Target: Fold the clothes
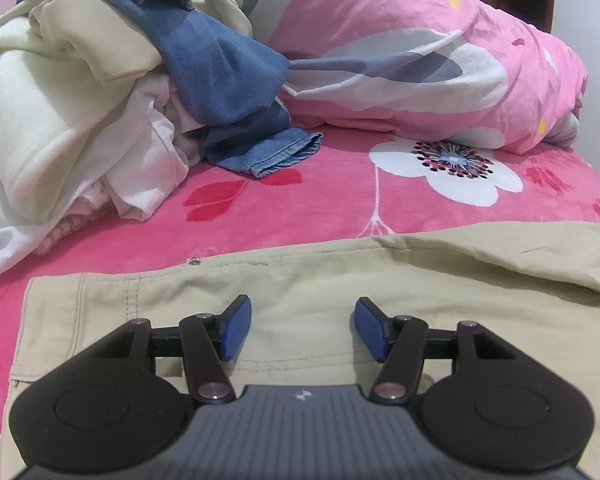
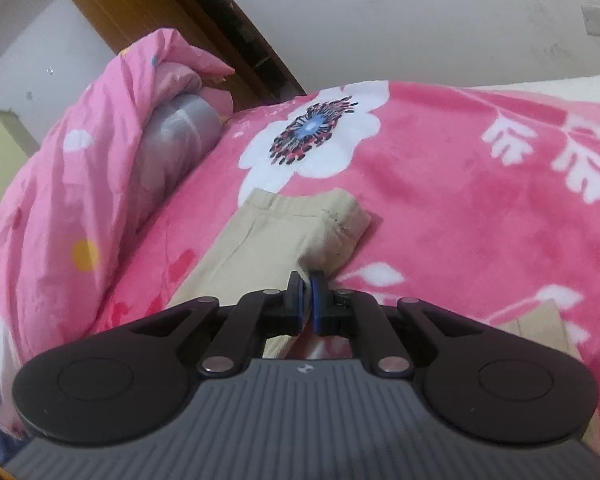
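Note:
Beige trousers (image 1: pixel 300 280) lie spread across the pink flowered bed cover, waistband end at the left. My left gripper (image 1: pixel 303 330) hovers just over them, open, with nothing between its blue pads. In the right wrist view a trouser leg (image 2: pixel 276 236) stretches away to its cuff, which is folded back on itself. My right gripper (image 2: pixel 307 288) is shut on the leg's near edge, the beige cloth pinched between the pads and lifted a little off the cover. Another beige piece (image 2: pixel 540 328) shows at the right.
A heap of unfolded clothes (image 1: pixel 80 112), cream, white and blue denim, sits at the back left. A rolled pink duvet (image 1: pixel 420 60) lies along the far side of the bed. A wooden headboard (image 2: pixel 172 12) and a wall stand behind.

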`<state>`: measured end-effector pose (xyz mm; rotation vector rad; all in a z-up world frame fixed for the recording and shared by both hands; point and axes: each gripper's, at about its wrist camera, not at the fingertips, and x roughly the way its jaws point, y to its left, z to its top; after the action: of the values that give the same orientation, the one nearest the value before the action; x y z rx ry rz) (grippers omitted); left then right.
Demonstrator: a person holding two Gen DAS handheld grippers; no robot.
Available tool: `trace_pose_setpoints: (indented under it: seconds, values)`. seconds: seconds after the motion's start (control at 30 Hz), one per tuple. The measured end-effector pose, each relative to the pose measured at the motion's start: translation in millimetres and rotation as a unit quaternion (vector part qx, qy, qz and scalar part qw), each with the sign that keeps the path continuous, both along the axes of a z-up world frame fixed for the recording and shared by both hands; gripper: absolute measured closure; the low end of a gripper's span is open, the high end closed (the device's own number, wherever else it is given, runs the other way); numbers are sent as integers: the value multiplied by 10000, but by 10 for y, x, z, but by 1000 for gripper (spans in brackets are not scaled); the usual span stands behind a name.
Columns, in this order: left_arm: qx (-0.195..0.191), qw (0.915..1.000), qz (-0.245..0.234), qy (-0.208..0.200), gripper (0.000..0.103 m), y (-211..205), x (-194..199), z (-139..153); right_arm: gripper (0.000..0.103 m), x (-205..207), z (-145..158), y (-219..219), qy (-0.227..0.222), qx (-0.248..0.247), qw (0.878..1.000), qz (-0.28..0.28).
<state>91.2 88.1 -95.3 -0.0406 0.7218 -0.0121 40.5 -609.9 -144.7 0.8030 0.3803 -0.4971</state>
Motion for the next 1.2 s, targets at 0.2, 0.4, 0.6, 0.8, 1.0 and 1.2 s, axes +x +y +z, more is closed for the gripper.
trace_pose_setpoints:
  seconds: [0.2,0.4,0.6,0.8,1.0,1.2]
  values:
    - [-16,10000,-12,-12,44,14,3,-12,91,-166,-1,-172,-134,423,9983,-380]
    - [-25,10000,-40,12,40,12,20,-15,79,-591,365,-99,-155,-98,9965,-819]
    - [-99,9999,-35,67,36,15,41,-16,74,-856,800,665,-353,-652,9961,478]
    - [-258,9995,77,150,36,37,75,3,74,-960,815,2030,-92,-1760,9527,2477]
    - [-318,9993,104,136,36,48,78,-3,75,-931,639,2722,415,-3527,8811,3125]
    - [-340,9993,114,102,36,56,79,-10,76,-886,453,3360,870,-5124,7746,3604]
